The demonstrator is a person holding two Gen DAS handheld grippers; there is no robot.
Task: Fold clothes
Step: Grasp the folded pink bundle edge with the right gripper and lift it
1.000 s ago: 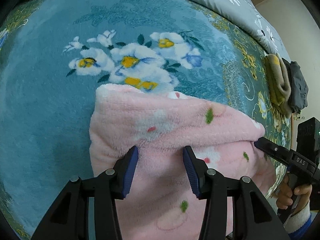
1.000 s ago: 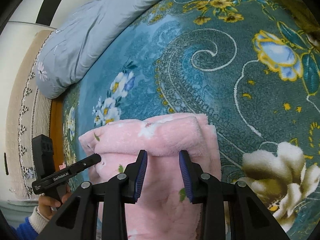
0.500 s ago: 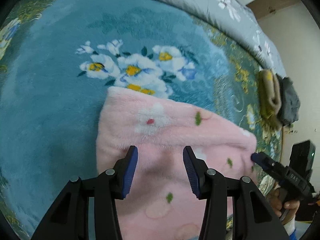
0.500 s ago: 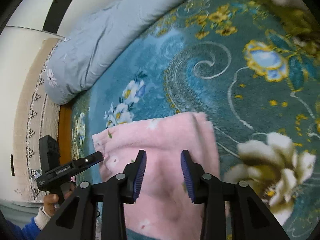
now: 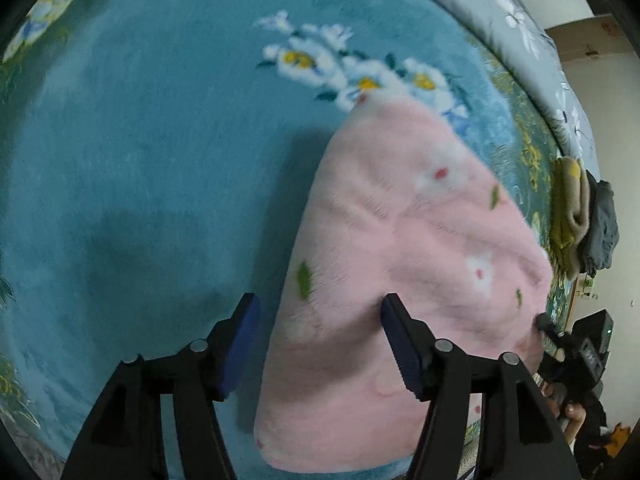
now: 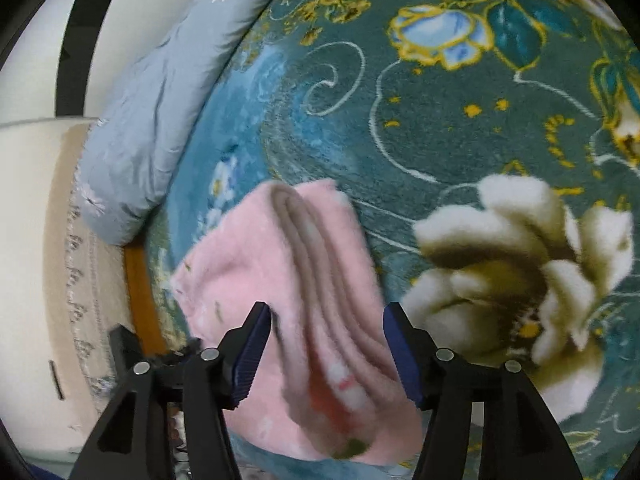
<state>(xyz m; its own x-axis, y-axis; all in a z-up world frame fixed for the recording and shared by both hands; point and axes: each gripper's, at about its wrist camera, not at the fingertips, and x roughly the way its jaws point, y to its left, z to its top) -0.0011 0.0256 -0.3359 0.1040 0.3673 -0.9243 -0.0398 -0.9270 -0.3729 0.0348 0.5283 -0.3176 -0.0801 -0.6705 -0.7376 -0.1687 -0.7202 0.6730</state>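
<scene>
The folded, fluffy pink flower-printed garment [image 5: 400, 280] is left lying near the front edge of the teal floral blanket [image 5: 140, 160], both the left gripper [image 5: 320, 344] and right gripper [image 6: 326, 354] being spread wide and gripping nothing, apparently because folding is finished.

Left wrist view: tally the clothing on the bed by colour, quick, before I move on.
Pink: 1, the folded pink fleece garment in front of the left gripper
Yellow-olive: 1, the folded yellow-olive garment at the far edge of the bed
Dark grey: 1, the dark grey garment right beside it
Total: 3
</scene>
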